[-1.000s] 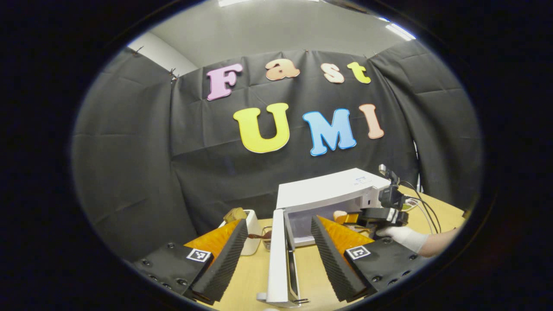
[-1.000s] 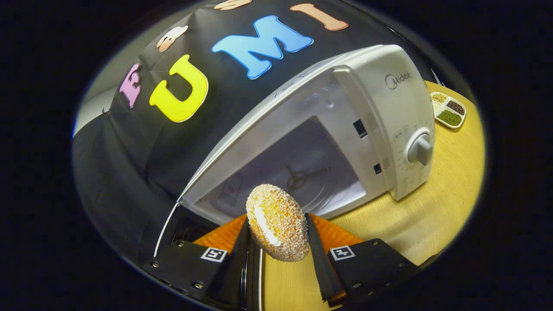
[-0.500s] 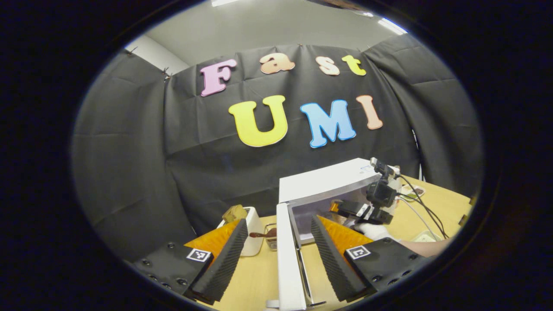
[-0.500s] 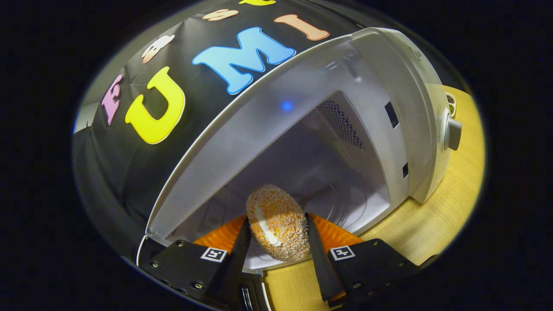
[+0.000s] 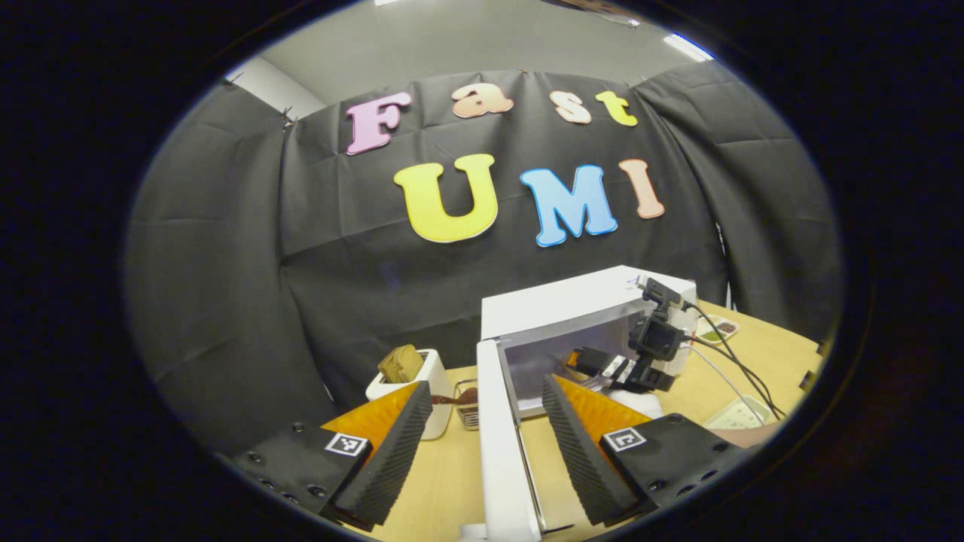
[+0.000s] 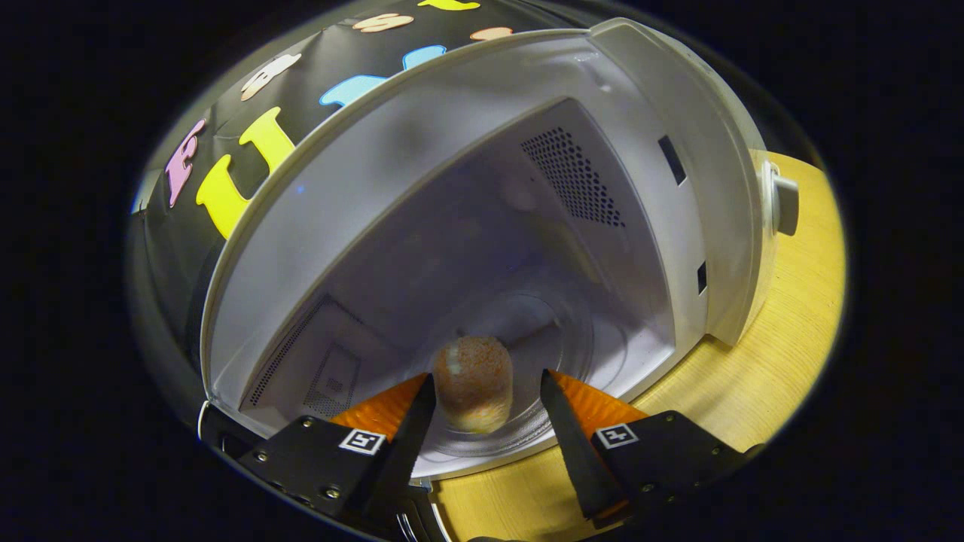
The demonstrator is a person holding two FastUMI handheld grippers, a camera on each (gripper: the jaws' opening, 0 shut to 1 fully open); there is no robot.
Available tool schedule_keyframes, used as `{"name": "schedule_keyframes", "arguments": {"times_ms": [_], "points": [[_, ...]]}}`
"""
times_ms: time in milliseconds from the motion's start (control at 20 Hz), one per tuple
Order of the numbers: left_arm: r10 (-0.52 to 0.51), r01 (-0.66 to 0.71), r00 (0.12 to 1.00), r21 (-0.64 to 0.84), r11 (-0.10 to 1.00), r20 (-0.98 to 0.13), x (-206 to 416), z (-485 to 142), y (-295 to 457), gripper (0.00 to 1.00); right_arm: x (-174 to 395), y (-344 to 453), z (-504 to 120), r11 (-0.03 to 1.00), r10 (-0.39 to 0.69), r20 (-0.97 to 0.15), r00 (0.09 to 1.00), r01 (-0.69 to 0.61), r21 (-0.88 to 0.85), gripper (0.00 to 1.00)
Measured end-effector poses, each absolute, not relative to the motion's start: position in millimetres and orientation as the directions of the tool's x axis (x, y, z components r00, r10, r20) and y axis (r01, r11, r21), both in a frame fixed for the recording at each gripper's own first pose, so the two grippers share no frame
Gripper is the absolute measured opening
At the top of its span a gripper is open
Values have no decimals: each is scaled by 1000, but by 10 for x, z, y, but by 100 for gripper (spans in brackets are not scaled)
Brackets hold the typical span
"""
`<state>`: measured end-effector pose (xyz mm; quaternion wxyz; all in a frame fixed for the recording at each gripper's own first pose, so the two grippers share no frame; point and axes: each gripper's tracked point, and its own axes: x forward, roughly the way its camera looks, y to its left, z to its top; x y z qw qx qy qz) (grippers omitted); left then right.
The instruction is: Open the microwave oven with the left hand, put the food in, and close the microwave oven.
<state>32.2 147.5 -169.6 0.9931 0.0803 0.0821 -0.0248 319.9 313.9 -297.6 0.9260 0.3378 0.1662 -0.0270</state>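
White microwave stands with its door swung wide; compared with a second ago, the right gripper has pushed from the opening into the cavity. Its jaws, earlier clamped on the doughnut, now stand apart, a gap on the right side, and the doughnut sits on the glass turntable. Left gripper is spread open, straddling the door's edge. Left gripper view adds a toaster on the table.
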Motion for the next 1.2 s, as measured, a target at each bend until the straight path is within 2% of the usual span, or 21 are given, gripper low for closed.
{"name": "schedule_keyframes", "arguments": {"times_ms": [50,200,400,550,600,850,1050,1100,1200], "points": [[-34,60,986,155,986,-164,328,-1686,1487,94,3160,3115,-2919,781,65,-318,946,150,607,98],[-17,41,990,171,984,-140,339,-1568,1531,97,2930,3056,-2749,803,96,-313,945,113,586,98],[0,19,993,157,987,-120,284,-1481,1577,100,2533,2827,-2307,860,116,-254,960,31,509,98],[29,-11,995,173,985,-99,212,-1423,1662,97,2229,2596,-1980,891,140,-215,967,-28,453,98],[45,-26,994,176,984,-104,170,-1434,1702,100,2118,2462,-1892,905,131,-206,970,-32,423,98],[65,-46,994,208,977,-84,-48,-1346,1716,100,1697,1800,-1507,959,80,-148,986,-35,281,98],[82,-63,992,188,980,-97,-180,-1360,1772,94,1330,1481,-1356,981,72,-132,989,-46,188,98],[87,-68,991,182,981,-98,-197,-1340,1792,100,1256,1401,-1291,986,63,-122,991,-43,162,98],[98,-80,991,184,980,-92,-227,-1337,1877,97,1097,1301,-1187,992,58,-101,993,-45,120,98]]}}
